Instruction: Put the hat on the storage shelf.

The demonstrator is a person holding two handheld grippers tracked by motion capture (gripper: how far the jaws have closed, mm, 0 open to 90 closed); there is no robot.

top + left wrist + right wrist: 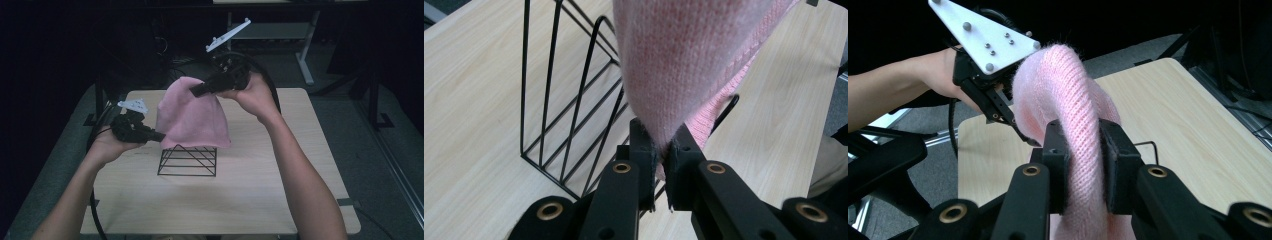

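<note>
While both grippers pinch the pink knit (192,117), it hangs draped over the wire rack (188,161), which stands near the middle of the table (260,200), slightly toward the far left corner.

Left gripper (159,135): jaws pressed tight on the knit's lower left hem, low, just left of the rack's top. In the left gripper view the fabric (684,55) funnels down into the jaws, the gripper (663,150) clamped on a thin fold.

Right gripper (196,91): jaws clamped on a thick rolled fold at the top of the knit, held high above the rack, over the far half of the table. The right gripper view shows that fold (1073,115) bulging between the pads of the gripper (1083,150).

Room: bare wood along the near edge, the right edge and the near corners. Left edge sits close to the left hand. Far edge is close behind the knit.

Materials: knit is soft, fuzzy, ribbed at the hem. Rack is thin black wire, triangular dividers on a rectangular base, rigid, open between wires. Table is pale wood-grain laminate, flat, rounded corners.
</note>
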